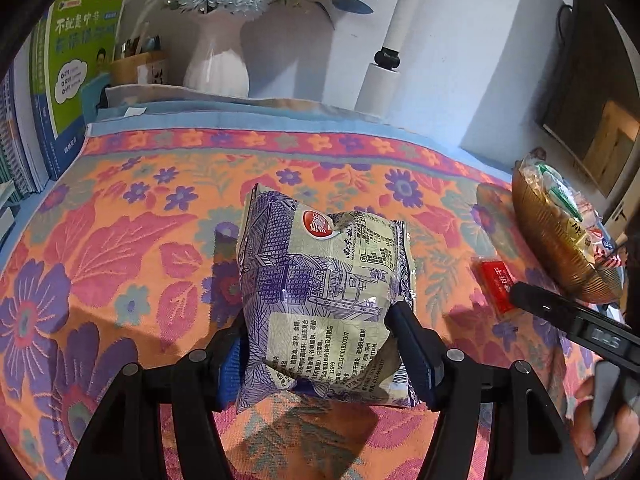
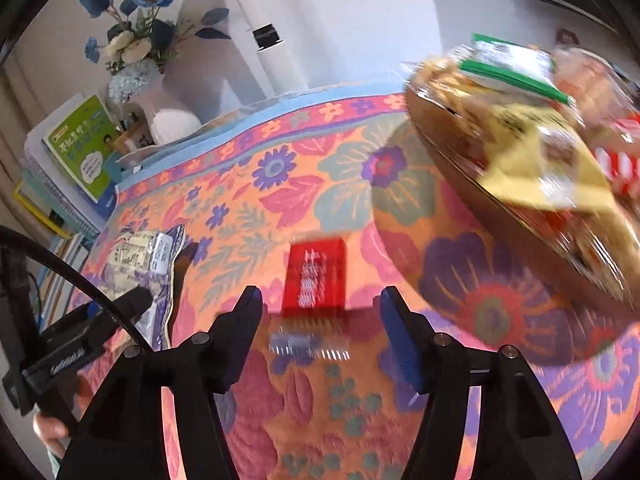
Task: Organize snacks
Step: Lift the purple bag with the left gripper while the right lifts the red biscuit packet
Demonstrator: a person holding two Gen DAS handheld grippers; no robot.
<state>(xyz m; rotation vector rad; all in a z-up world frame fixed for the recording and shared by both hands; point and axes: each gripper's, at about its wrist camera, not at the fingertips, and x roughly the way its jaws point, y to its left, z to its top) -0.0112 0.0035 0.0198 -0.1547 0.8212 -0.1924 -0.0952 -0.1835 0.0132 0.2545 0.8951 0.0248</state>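
left hand-held gripper [image 1: 320, 344] clamps purple snack bag [image 1: 320, 280] | right hand-held gripper [image 2: 320, 312] wide, empty | red packet [image 2: 314, 276] beside snack bowl [image 2: 500, 200]

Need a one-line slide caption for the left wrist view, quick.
Left gripper clamps a purple-and-cream snack bag above the floral cloth, snack basket at right.

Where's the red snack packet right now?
The red packet lies flat on the floral cloth, just ahead of the open right gripper in its wrist view, between the purple bag and the snack basket.
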